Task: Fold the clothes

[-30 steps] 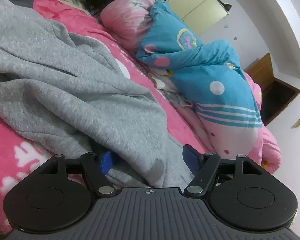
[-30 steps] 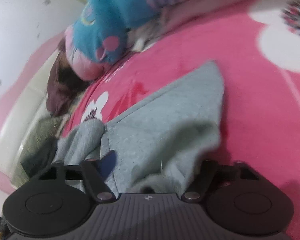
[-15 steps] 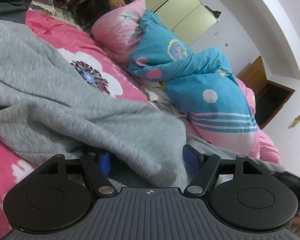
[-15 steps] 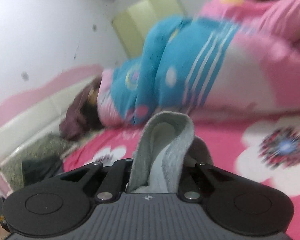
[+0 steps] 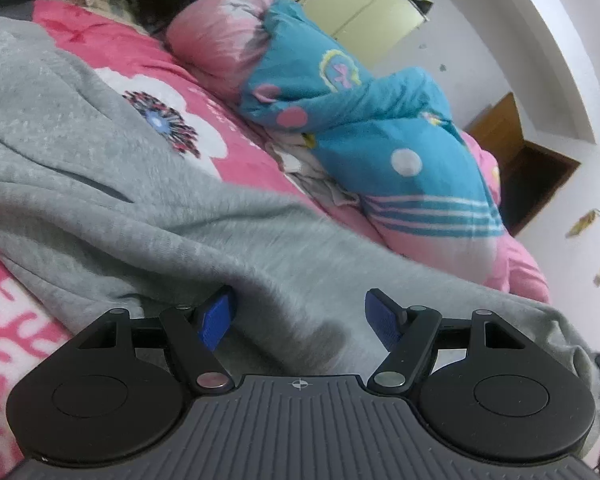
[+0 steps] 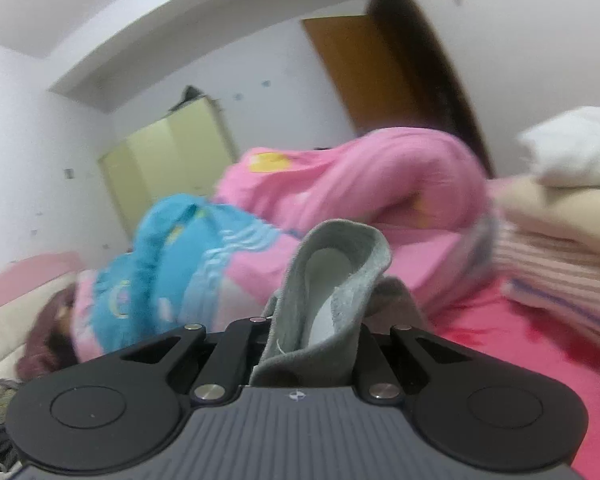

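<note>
Grey sweatshirt (image 5: pixel 112 184) fills your left wrist view from nine o'clock down to five, draped over the pink flowered bedspread (image 5: pixel 228 148). Your left gripper (image 5: pixel 300 316) has its blue pads (image 5: pixel 216 320) spread wide, with grey cloth lying between them but not pinched. At one o'clock lies the blue and pink quilt (image 5: pixel 380 148). In your right wrist view, your right gripper (image 6: pixel 314 336) is pressed together on a fold of the same sweatshirt (image 6: pixel 336 264) — the cloth loops up out of the jaws at twelve o'clock. Stacked bedding (image 6: pixel 560 232) sits at three o'clock, a wooden door (image 6: pixel 364 68) at one.
</note>
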